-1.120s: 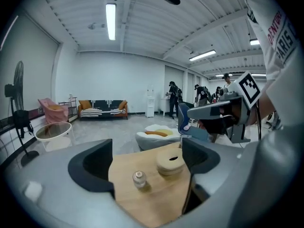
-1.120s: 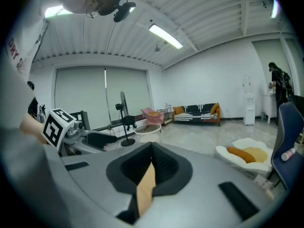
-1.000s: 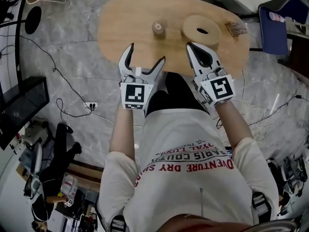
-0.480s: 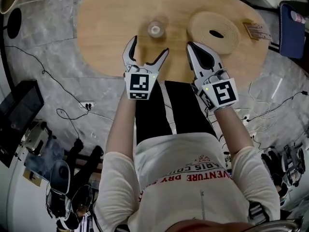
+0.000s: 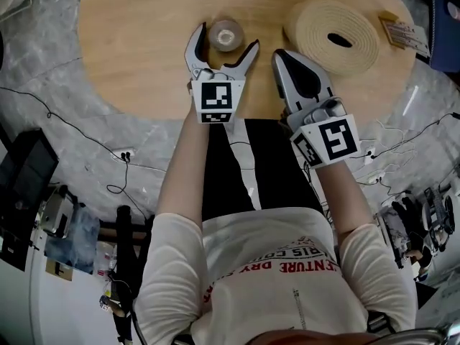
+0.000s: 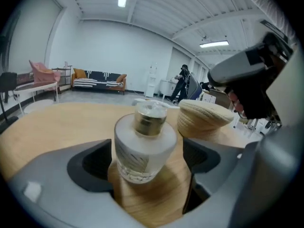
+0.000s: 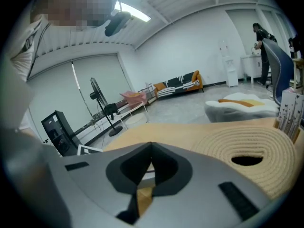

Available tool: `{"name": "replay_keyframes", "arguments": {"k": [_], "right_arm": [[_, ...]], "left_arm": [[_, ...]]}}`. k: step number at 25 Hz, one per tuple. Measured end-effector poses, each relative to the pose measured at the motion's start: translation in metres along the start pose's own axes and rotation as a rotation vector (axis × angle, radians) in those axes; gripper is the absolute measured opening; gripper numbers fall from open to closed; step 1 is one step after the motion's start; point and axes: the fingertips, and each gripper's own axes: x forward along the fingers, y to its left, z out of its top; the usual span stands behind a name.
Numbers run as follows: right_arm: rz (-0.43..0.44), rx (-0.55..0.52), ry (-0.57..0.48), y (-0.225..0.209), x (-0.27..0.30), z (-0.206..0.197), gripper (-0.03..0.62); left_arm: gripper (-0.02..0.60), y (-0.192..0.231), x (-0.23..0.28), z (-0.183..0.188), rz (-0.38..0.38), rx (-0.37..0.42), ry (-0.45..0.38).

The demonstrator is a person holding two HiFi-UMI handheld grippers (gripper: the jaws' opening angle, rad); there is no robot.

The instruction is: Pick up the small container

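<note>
**Position.** The small frosted-glass container with a gold cap (image 5: 225, 34) is standing on the oval light-wood table (image 5: 129, 63), in the upper middle of the head view. It is sitting left of the round coiled straw mat (image 5: 332, 27) and apart from it.

**Grippers.** The left gripper (image 5: 224, 43) is presenting its jaws spread wide, one on each side of the container. In the left gripper view the container (image 6: 145, 144) is filling the centre of the frame between the two grey jaws. Whether either jaw is touching the glass cannot be told. The right gripper (image 5: 282, 54) is lying to the lower right of the container with its jaws pressed together, carrying nothing.

**Handling, as judged.** The body is appearing rigid, smooth and probably heavy for its size. It is looking breakable if tipped or dropped. The wide round body below the shoulder is offering the safest hold, since the narrower cap may slip or come loose.

**Orientation.** The long axis is running vertically, with the cap pointing up. As the body is round, no side is favouring the approach.
</note>
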Motion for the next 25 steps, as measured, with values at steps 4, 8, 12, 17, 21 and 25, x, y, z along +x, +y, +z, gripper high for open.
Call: {"name": "replay_keyframes", "arguments": {"k": [4,8,12,17,21,25], "right_arm": [[-0.024,0.029,0.008,-0.011,0.005,-0.006,-0.004],[-0.05,0.045,-0.012,-0.023,0.007,-0.002,-0.005],[-0.058,0.044,-0.023,-0.028,0.008,0.002,-0.005],[-0.065,0.048,-0.017,-0.034,0.006,-0.002,-0.005],[-0.071,0.055,-0.008,-0.036,0.002,-0.006,-0.005],[-0.069,0.055,-0.001,-0.035,0.001,-0.006,-0.005]], "left_arm": [[0.454,0.002,0.006,0.005,0.016,0.026,-0.024],[0.453,0.003,0.012,0.003,0.056,0.094,-0.023],[0.43,0.005,0.017,0.004,0.081,0.139,-0.019],[0.344,0.01,0.02,0.008,0.072,0.153,-0.026],[0.342,0.008,0.02,0.012,0.033,0.178,-0.028],[0.342,0.009,0.017,0.015,-0.013,0.183,-0.001]]}}
